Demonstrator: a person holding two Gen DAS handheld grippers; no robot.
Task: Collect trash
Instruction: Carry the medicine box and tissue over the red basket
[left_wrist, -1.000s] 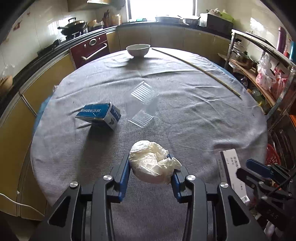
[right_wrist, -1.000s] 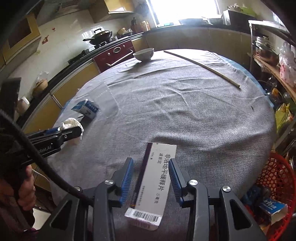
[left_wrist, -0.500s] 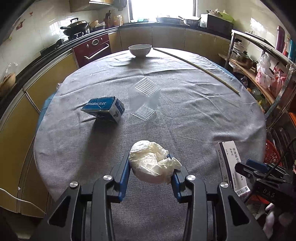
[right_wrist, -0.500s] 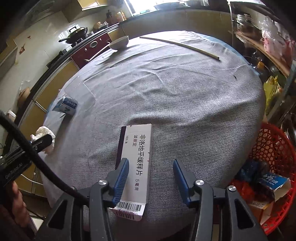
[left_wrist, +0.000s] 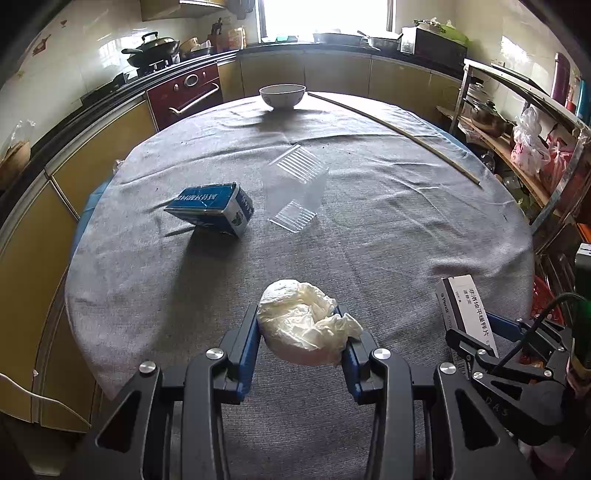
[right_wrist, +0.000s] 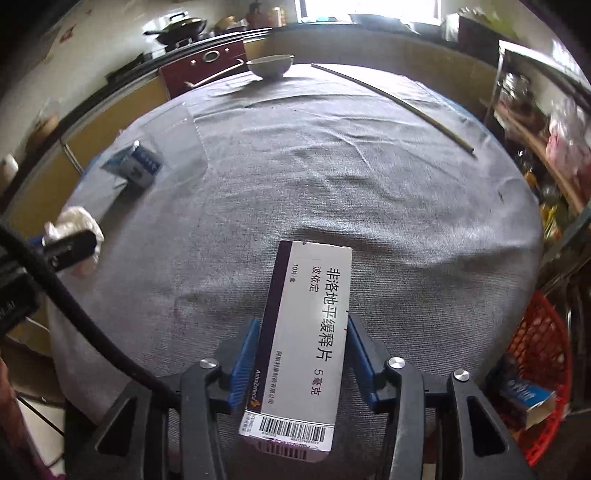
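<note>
While my right gripper (right_wrist: 301, 354) closes on the box (right_wrist: 306, 332) at bottom centre, I'd squeeze both long sides evenly so it won't twist. Left gripper (left_wrist: 301, 339) sits clamped on the tissue (left_wrist: 303, 325), bottom centre too.

carton (left_wrist: 212, 207) left of tray (left_wrist: 295, 192) (probably touching)

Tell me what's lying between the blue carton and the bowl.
Nothing: only bare grey cloth between the blue carton and the bowl, seen from the left wrist.
</note>
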